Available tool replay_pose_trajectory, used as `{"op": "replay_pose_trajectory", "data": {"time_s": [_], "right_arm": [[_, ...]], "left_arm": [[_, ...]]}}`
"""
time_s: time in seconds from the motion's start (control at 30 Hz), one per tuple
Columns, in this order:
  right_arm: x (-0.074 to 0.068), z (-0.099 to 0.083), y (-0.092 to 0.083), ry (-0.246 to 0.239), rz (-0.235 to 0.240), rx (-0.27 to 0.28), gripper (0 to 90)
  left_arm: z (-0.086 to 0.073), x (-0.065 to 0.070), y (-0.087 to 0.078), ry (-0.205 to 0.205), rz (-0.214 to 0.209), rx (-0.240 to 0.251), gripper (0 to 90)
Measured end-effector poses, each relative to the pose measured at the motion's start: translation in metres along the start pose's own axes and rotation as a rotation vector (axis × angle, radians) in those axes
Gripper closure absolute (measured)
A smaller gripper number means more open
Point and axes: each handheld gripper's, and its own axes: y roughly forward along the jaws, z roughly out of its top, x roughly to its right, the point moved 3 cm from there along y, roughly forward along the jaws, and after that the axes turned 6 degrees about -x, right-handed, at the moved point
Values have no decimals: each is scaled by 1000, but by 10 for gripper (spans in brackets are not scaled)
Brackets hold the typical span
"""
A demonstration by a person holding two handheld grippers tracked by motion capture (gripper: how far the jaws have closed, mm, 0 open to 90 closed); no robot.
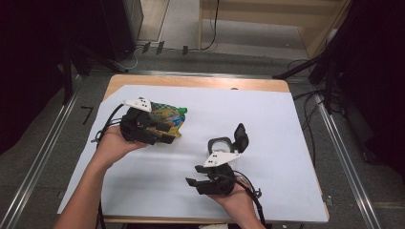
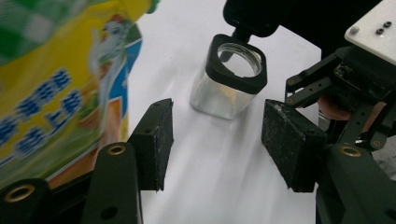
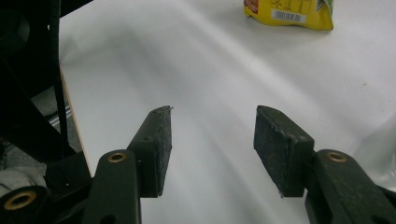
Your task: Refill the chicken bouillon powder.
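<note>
Working with a spouted snack pouch [image 1: 168, 119] and a small clear jar [image 1: 220, 144] on the white sheet [image 1: 267, 124]. Landmark for all positions: the jar.

Jar stands upright, black collar around its mouth, hinged black lid [image 1: 241, 137] flipped open and standing up at the jar's far right. Its inside looks empty, though the glare makes this uncertain.

Pouch lies well to the left of the jar and a little farther back, green cap [image 1: 182, 110] pointing toward the jar's side of the sheet.

Left gripper [image 2: 217, 140] sits just beside the pouch, on the jar-facing side; jaws stand moderately wide with nothing between the pads, bare sheet showing through the gap. The left gripper view looks straight at the jar.

Right gripper [image 1: 192, 182] is on the near side of the jar, apart from it; jaws parted, empty, aimed leftward across the sheet.

Judgement: jar already opened, pouch not yet taken up, so this looks like the step between. Next move probably calls for the left gripper to close on the pouch body while the right deals with the green cap.
</note>
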Motion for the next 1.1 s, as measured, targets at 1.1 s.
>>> {"op": "replay_pose_trajectory", "data": {"time_s": [1.1], "right_arm": [[-5,10,23,-44,25,-7,487]], "left_arm": [[-42,-54,-55,-118,163,16,440]]}}
